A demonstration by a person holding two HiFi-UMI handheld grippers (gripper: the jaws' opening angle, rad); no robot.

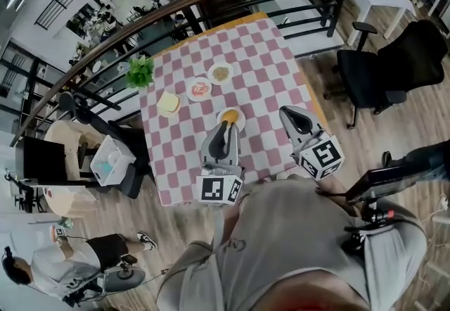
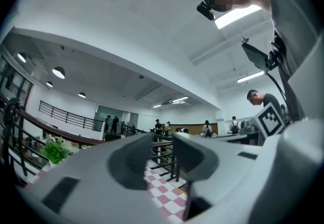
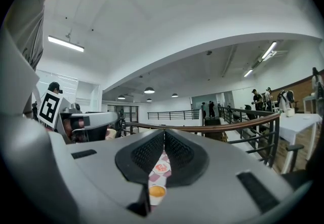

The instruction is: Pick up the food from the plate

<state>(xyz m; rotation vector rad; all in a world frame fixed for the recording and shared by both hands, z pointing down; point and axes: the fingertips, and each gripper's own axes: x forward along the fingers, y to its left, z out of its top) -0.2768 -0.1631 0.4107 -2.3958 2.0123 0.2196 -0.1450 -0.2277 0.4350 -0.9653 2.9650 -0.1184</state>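
On the table [image 1: 267, 56], 4 plates hold food. From the left these are a pale slab [image 1: 169, 102], a red piece [image 1: 200, 89], a brown heap [image 1: 221, 73] and, nearest, an orange lump [image 1: 229, 116] on its plate [image 1: 240, 122]. The left gripper [image 1: 224, 127] hovers at that plate's near edge, its jaws all but together and empty. The lump looks light and soft, likely to crush or slip, so a gentle pinch across its middle, clear of the rim, seems best. The right gripper [image 1: 285, 112] hangs well apart to the right, jaws pressed together on nothing.
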